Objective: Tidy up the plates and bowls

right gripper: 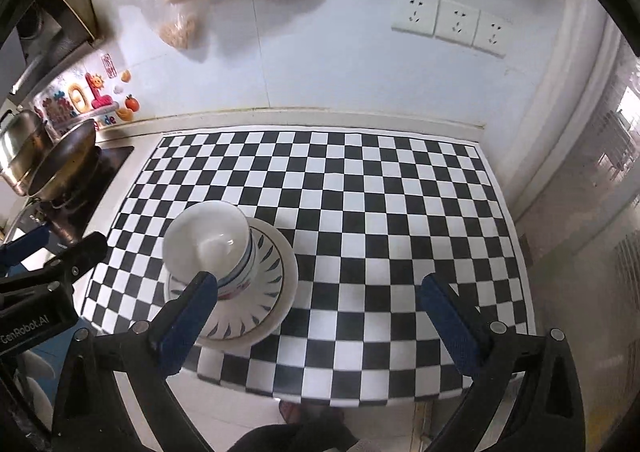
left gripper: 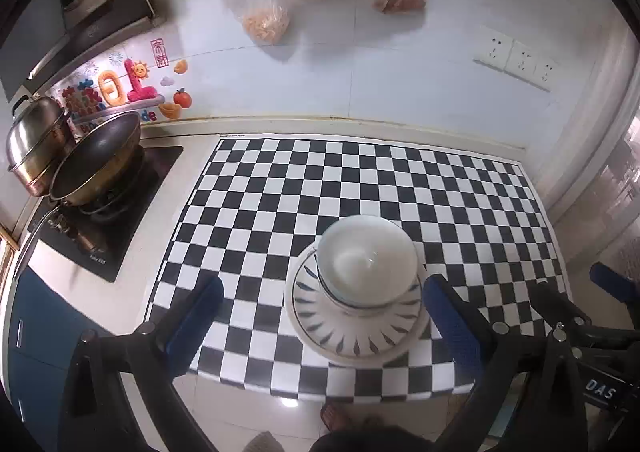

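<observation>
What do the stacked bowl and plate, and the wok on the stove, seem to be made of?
bowl: probably glazed ceramic, glossy white with a bright highlight inside.
plate: likely the same, shiny white with painted blue leaf marks around its rim.
wok: looks like metal, dark dull inside, brassy sheen outside.

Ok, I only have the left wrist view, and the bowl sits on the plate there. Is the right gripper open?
Observer: Yes, the right gripper is wide open, with nothing between its fingers.
Operator: Anything on the bowl's side that I can't see from above?
Observer: The bowl has blue bands around its outer wall and a reddish mark lower down. The gripper's left finger hides part of that mark.
</observation>
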